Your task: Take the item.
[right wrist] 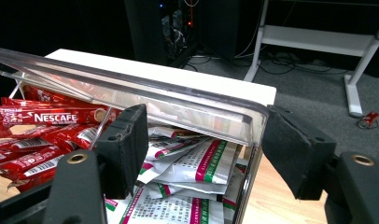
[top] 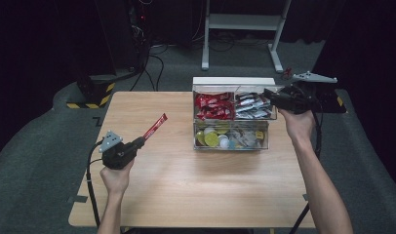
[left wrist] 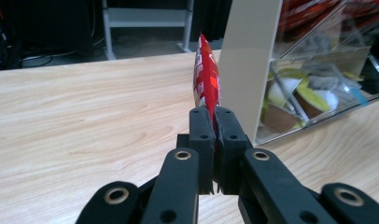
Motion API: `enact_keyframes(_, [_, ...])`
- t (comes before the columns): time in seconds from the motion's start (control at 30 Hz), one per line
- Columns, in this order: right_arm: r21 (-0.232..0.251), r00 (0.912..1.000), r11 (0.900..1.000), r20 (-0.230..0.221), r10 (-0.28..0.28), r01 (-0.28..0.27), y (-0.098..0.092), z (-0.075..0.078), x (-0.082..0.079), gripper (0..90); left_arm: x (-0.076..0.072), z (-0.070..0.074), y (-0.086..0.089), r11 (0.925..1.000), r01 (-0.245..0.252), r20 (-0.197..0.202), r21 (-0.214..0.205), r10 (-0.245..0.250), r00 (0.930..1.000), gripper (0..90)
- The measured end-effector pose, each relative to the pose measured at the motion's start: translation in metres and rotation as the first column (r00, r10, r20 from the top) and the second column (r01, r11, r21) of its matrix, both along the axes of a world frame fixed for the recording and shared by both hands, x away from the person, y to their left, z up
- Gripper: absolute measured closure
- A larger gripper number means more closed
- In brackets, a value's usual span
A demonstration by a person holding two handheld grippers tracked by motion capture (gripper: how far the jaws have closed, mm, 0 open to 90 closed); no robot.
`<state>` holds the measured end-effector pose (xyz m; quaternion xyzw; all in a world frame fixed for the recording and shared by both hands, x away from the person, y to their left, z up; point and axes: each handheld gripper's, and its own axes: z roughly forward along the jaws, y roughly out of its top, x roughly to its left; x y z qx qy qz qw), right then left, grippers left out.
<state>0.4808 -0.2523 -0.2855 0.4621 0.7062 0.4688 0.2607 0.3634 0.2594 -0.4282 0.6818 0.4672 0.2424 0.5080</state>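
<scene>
My left gripper (top: 141, 140) hovers over the left half of the table, shut on the lower end of a long red sachet (top: 155, 126) that sticks up and away from it. In the left gripper view the sachet (left wrist: 206, 79) stands edge-on between the closed jaws of that gripper (left wrist: 214, 114). My right gripper (top: 269, 95) is at the top right corner of a clear storage box (top: 232, 80). In the right gripper view its jaws stand apart, and the raised clear lid (right wrist: 178, 98) runs across between them, its corner against the right jaw of the gripper (right wrist: 204, 114).
The box's upper level holds red Nescafe sachets (right wrist: 43, 116) at left and white-and-green packets (right wrist: 201, 163) at right. Its lower drawer (top: 257, 146) holds round pods (top: 213, 138). A white frame (top: 245, 22) stands on the floor beyond the wooden table (top: 186, 185).
</scene>
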Motion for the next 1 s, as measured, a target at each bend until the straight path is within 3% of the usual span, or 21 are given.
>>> enact_keyframes(0.47, [-0.005, 1.0000, 1.0000, 0.002, 0.000, 0.000, 0.000, 0.001, -0.001, 32.4, 0.008, -0.034, 0.004, 0.9978, -0.066, -0.050, 0.000, 0.065, 0.9966, 87.3])
enact_keyframes(0.63, [-0.006, 1.0000, 1.0000, 0.002, 0.002, -0.002, 0.000, 0.001, -0.001, 32.3, 0.013, -0.048, 0.005, 0.9949, -0.097, -0.076, 0.028, 0.099, 0.9922, 87.2])
enact_keyframes(1.0, [-0.008, 1.0000, 1.0000, 0.000, -0.002, 0.002, 0.000, 0.001, -0.001, 32.5, 0.019, -0.063, 0.005, 0.9914, -0.121, -0.099, 0.048, 0.126, 0.9871, 87.1])
